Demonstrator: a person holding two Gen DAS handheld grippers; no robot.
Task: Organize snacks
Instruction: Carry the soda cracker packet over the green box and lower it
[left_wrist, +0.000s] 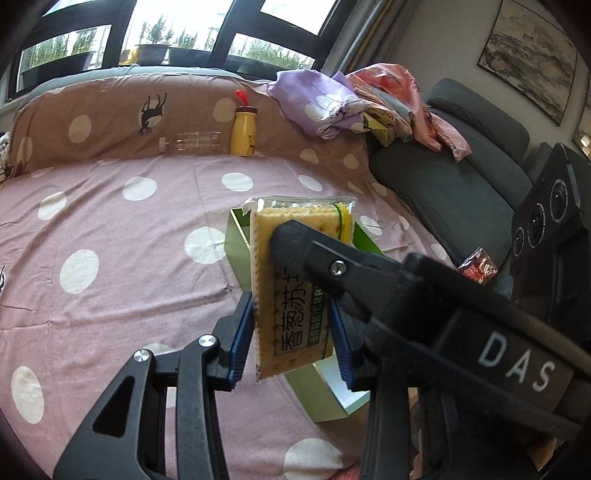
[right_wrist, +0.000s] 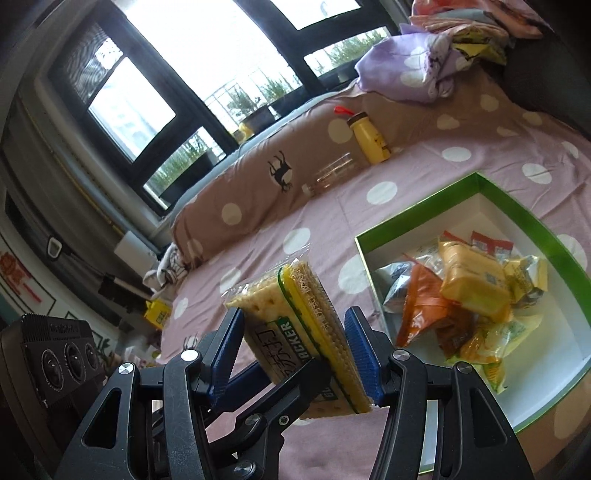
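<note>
A soda cracker pack (left_wrist: 291, 288) in clear wrap is held in the air over the pink dotted bed. My left gripper (left_wrist: 291, 336) has its blue pads on both sides of the pack. My right gripper (right_wrist: 295, 354) also has blue pads against the pack (right_wrist: 295, 317), and one of its black fingers (left_wrist: 314, 258) crosses the pack's face in the left wrist view. Both grip the same pack. The green box (right_wrist: 524, 206) with a white inside lies to the right and holds several wrapped snacks (right_wrist: 469, 291). In the left wrist view the box (left_wrist: 236, 240) is mostly hidden behind the pack.
A yellow bottle (left_wrist: 242, 131) and a clear bottle (left_wrist: 192, 142) lie against the brown dotted pillow (left_wrist: 110, 110). Crumpled clothes (left_wrist: 354, 103) sit on a grey sofa (left_wrist: 461, 177). A red snack packet (left_wrist: 478, 266) lies at the sofa edge. A yellow box (right_wrist: 157, 314) is beside the bed.
</note>
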